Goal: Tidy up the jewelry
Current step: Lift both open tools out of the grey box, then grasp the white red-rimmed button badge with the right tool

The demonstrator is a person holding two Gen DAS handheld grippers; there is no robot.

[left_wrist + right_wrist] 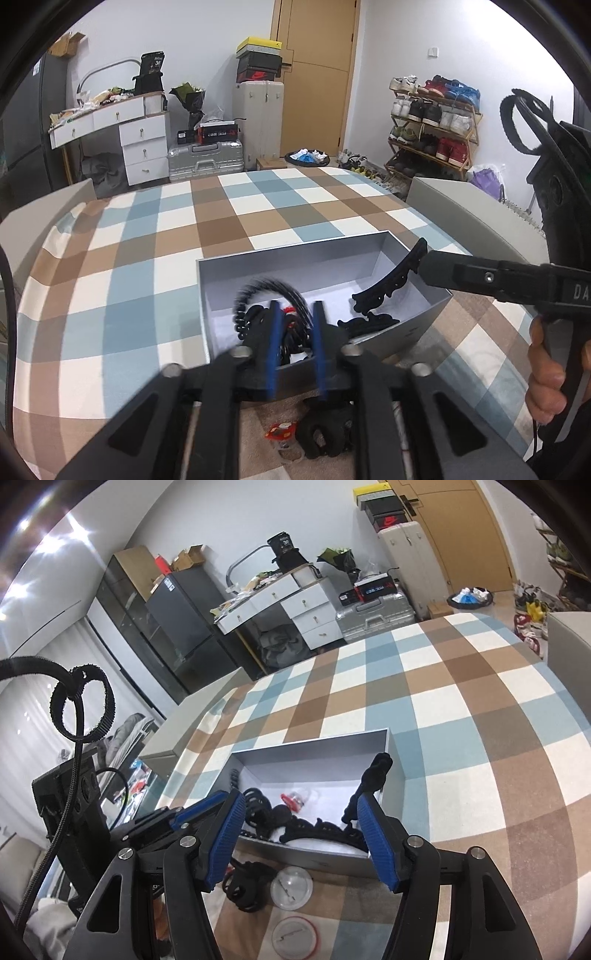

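Observation:
A grey open box (295, 258) sits on the checked cloth and holds black hair ties, a black clip and a small red item (291, 798). My left gripper (295, 317) hangs over the box's near left corner, jaws narrowly apart, with a black hair band (273, 286) arching from between them, blurred. My right gripper (301, 812) is wide open over the box's near edge (295, 853). A black hair clip (391, 280) stands against its right finger (373, 834), its top (378, 771) sticking up.
On the cloth in front of the box lie a black scrunchie (243, 886), two clear round lids (291, 888) and a small red-topped item (282, 432). Grey sofa arms (476, 218) flank the table. Drawers, suitcases and a shoe rack stand behind.

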